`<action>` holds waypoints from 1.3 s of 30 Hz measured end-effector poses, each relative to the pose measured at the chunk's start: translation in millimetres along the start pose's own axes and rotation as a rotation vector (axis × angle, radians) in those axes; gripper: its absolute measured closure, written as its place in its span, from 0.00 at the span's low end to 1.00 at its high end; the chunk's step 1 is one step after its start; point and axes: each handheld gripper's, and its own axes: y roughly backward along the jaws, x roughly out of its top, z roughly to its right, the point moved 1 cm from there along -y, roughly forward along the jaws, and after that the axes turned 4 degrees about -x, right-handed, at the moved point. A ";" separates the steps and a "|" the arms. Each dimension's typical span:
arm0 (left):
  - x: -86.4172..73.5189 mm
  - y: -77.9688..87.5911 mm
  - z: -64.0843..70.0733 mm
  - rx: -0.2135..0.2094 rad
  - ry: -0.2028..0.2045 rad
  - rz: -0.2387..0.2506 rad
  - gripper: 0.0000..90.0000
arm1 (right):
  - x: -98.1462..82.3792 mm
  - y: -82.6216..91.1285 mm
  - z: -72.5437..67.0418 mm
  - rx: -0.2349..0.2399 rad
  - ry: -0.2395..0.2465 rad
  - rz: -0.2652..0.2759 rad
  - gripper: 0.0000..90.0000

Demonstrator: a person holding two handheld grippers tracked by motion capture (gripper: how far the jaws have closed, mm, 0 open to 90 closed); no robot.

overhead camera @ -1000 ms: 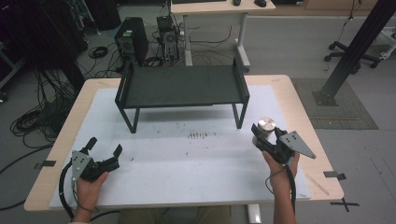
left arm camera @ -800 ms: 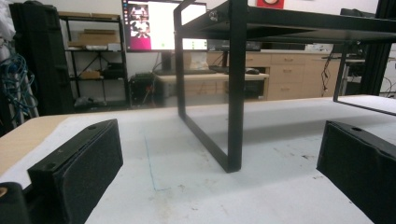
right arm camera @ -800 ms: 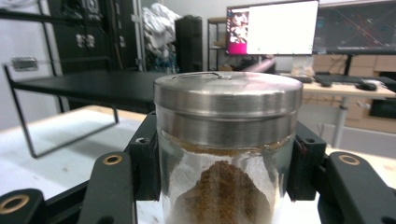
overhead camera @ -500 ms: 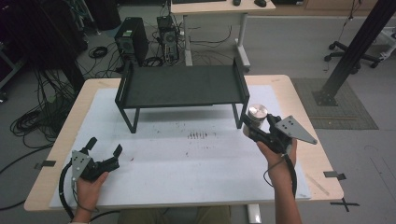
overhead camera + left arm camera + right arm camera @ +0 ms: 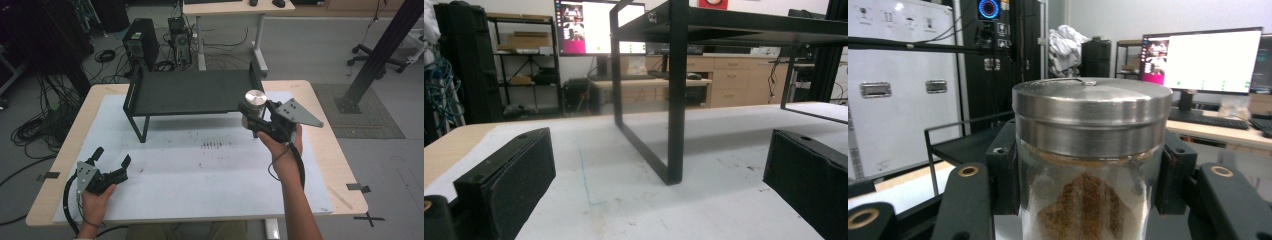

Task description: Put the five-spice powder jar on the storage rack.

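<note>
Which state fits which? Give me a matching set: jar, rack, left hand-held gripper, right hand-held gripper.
Things:
1. jar
2. rack
3. left hand-held gripper
4. right hand-held gripper

States:
A. open, low over the mat
B. standing at the table's far side
C. shut on the jar
D. held off the table, metal lid on

Pairs: 1-D, 2-B, 3-A, 4-C

A black metal shelf rack [image 5: 190,92] stands at the far side of the white table mat [image 5: 200,170]; computer towers [image 5: 140,45] sit on the floor beyond.

Wooden table [image 5: 327,150] — white mat [image 5: 210,175] on it, black shelf rack [image 5: 192,92] standing on the mat.
</note>
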 end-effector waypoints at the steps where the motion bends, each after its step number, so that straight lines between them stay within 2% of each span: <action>1: 0.0 0.0 0.0 0.000 0.000 0.000 0.01 | 2.2 -5.1 -1.6 0.007 0.003 0.001 0.48; 3: 0.0 0.0 0.1 0.000 0.001 0.001 0.01 | 4.4 -10.4 -3.3 0.013 0.005 0.002 0.48; 4: 0.0 0.0 0.1 0.000 0.001 0.001 0.01 | 8.2 -21.3 -6.8 0.027 0.011 0.003 0.48; 5: 0.0 0.0 0.1 -0.001 0.000 0.001 0.01 | 8.2 -21.3 -6.8 0.027 0.011 0.003 0.48; 6: 0.0 0.1 0.1 0.000 -0.001 0.000 0.01 | 11.2 -32.2 -9.8 0.038 0.016 0.001 0.48; 8: 0.0 0.0 0.1 0.000 0.000 0.001 0.01 | 12.4 -37.5 -11.3 0.044 0.017 0.003 0.48; 11: 0.0 0.1 0.1 -0.001 -0.001 0.000 0.01 | 15.9 -56.6 -17.1 0.064 0.009 0.011 0.48; 12: 0.0 0.1 0.1 -0.001 -0.001 -0.001 0.01 | 15.9 -56.6 -17.1 0.064 0.009 0.011 0.48; 14: 0.0 0.1 0.1 -0.002 -0.001 0.000 0.01 | 17.9 -70.6 -20.1 0.073 0.003 0.014 0.48; 16: 0.0 0.1 0.1 -0.003 -0.001 0.001 0.01 | 18.5 -75.2 -21.0 0.076 0.000 0.014 0.48; 18: 0.0 0.1 0.1 -0.004 -0.001 0.001 0.01 | 19.8 -88.8 -23.7 0.080 0.006 0.011 0.48; 19: 0.0 0.1 0.1 -0.004 -0.001 0.001 0.01 | 19.8 -88.8 -23.7 0.080 0.006 0.011 0.48; 21: 0.0 0.1 0.1 -0.004 -0.001 0.001 0.01 | 19.4 -102.8 -26.3 0.083 0.008 0.003 0.48; 22: 0.0 0.1 0.1 -0.004 -0.001 0.001 0.01 | 19.4 -102.8 -26.3 0.083 0.008 0.003 0.48; 23: 0.0 0.1 0.1 -0.004 -0.002 0.001 0.01 | 18.1 -112.6 -28.4 0.088 0.012 -0.003 0.48; 26: 0.0 0.1 0.1 -0.004 -0.002 0.001 0.01 | 16.1 -122.3 -31.3 0.090 0.018 -0.010 0.48; 30: 0.0 0.1 0.0 -0.004 -0.003 0.001 0.01 | 8.7 -145.2 -39.0 0.102 0.014 -0.019 0.48; 31: 0.0 0.1 0.0 -0.004 -0.002 0.001 0.01 | 8.7 -145.2 -39.0 0.102 0.014 -0.019 0.48; 32: 0.0 0.2 0.0 -0.004 -0.003 0.000 0.00 | 5.4 -153.8 -41.4 0.104 0.010 -0.022 0.48; 39: 0.0 0.1 0.0 -0.005 -0.002 0.001 0.01 | -4.3 -176.9 -45.5 0.098 0.000 -0.028 0.48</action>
